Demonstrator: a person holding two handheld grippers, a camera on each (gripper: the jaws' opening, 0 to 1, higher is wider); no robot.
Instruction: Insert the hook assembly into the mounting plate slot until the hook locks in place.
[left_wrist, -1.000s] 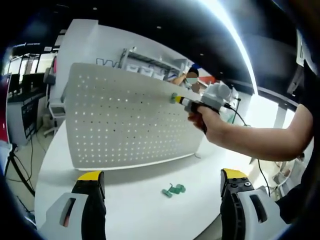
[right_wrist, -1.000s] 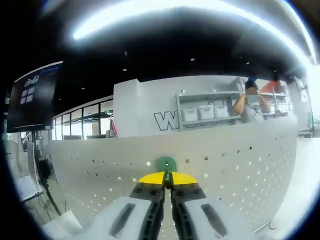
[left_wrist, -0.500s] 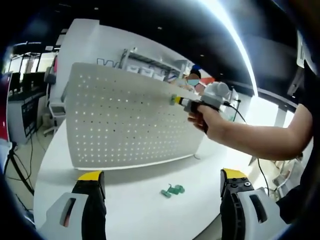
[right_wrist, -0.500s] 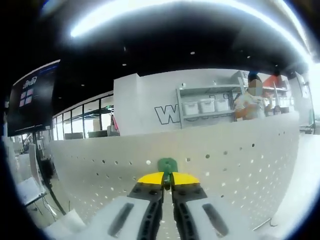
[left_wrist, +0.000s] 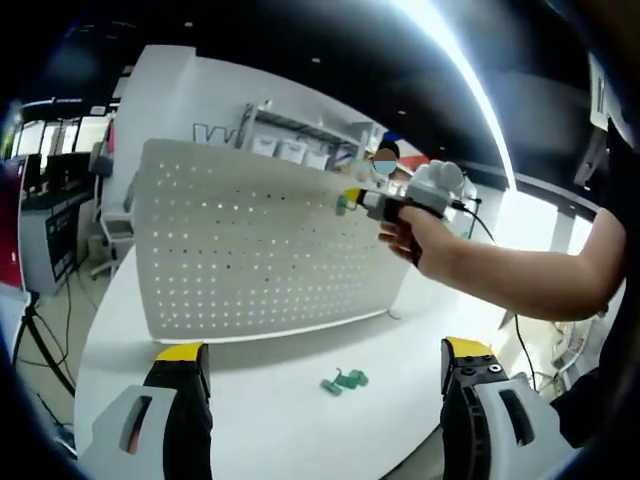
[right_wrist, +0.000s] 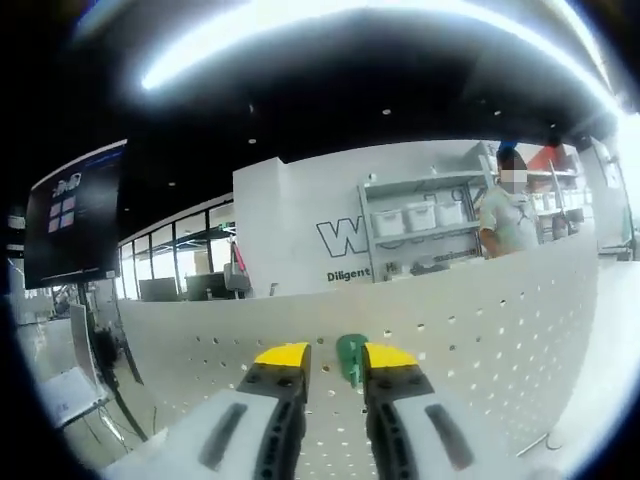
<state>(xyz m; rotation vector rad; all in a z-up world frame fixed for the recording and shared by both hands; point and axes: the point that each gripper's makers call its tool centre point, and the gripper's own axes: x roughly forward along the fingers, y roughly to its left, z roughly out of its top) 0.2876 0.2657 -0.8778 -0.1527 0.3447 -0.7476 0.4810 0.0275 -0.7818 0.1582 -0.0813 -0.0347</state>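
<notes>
A white perforated mounting plate stands upright on the white table. In the left gripper view a person's hand holds my right gripper at the plate's upper right edge, with a green hook at its tip. The right gripper view shows my right gripper open, the green hook standing against the plate between the jaws, close to the right one. A second green hook piece lies on the table in front of the plate. My left gripper hangs open above the table, holding nothing.
The person's forearm reaches in from the right of the left gripper view. Behind the plate are shelves with white bins, a person and a dark screen at the left. A cable runs behind the hand.
My right gripper's jaws, shut on the green hook before, have parted; the hook now stands at the plate between them. My left gripper has stayed open in place.
</notes>
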